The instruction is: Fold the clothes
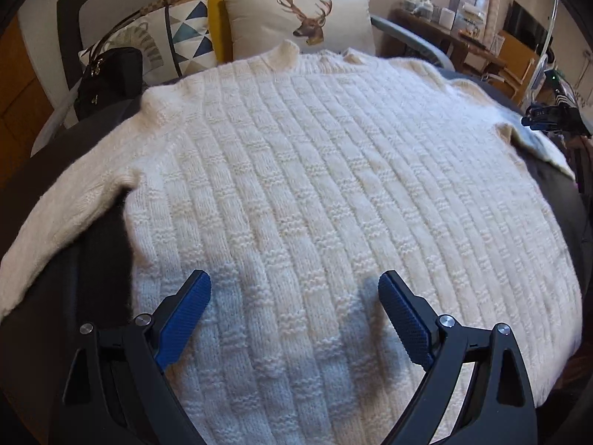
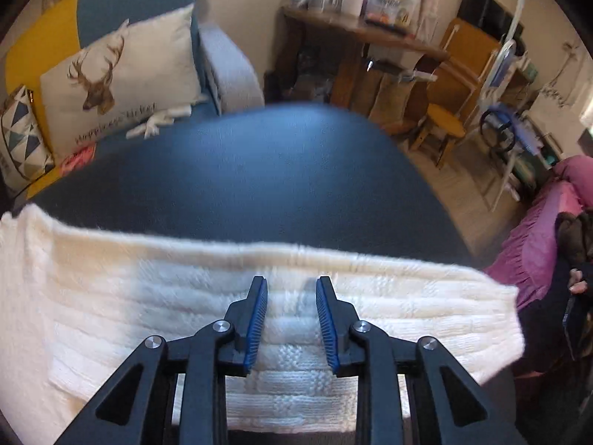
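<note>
A cream knitted sweater (image 1: 315, 170) lies spread flat on a dark surface (image 1: 92, 259), collar toward the pillows, one sleeve (image 1: 55, 222) trailing left. My left gripper (image 1: 294, 285) hovers over the sweater's lower body, wide open, nothing between its blue pads. In the right wrist view the sweater's other sleeve (image 2: 185, 296) stretches across the dark surface (image 2: 259, 170). My right gripper (image 2: 291, 289) sits just above that sleeve, open with a narrower gap, holding nothing. The far-off right gripper (image 1: 548, 118) shows at the left view's right edge.
Behind the sweater stand a deer pillow (image 1: 300, 18), a triangle-pattern pillow (image 1: 178, 33) and a black handbag (image 1: 111, 78). A wooden table (image 2: 355, 33) with jars, a yellow stool (image 2: 444, 122) and a pink cloth (image 2: 548, 222) lie to the right. A person's hand (image 2: 578, 285) shows at the edge.
</note>
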A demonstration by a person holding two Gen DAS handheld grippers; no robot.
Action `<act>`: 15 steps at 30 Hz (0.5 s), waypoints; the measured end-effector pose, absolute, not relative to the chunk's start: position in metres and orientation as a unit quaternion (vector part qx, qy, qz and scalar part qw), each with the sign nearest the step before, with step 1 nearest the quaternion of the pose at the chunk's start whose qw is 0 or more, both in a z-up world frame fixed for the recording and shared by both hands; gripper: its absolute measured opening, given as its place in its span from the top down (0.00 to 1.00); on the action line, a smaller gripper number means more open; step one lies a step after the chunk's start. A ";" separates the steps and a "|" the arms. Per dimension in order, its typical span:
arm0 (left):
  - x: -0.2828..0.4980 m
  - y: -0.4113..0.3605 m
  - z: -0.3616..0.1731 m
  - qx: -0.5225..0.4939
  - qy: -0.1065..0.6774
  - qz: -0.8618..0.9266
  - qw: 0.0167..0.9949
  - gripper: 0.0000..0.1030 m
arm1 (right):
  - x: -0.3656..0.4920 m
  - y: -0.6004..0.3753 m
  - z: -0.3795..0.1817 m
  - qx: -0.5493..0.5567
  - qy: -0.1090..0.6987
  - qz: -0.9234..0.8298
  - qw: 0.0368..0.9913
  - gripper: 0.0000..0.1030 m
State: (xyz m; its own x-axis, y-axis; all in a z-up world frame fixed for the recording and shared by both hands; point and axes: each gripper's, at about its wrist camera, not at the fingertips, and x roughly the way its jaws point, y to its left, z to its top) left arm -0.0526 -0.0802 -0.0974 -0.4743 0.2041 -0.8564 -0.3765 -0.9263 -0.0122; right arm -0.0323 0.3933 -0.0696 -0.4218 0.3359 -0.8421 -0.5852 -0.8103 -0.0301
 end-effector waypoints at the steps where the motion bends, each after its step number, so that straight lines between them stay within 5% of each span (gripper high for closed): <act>1: -0.054 -0.082 -0.095 -0.481 0.081 0.856 0.169 0.08 | -0.034 0.390 -0.064 -0.455 0.137 0.836 0.275 0.71; 7: -0.062 -0.089 -0.104 -0.486 0.076 0.859 0.145 0.08 | -0.104 0.288 -0.071 -0.461 0.130 0.874 0.084 0.73; 15: -0.059 -0.141 -0.082 -0.466 0.003 0.875 0.131 0.08 | -0.146 0.238 -0.082 -0.483 0.101 0.862 0.114 0.72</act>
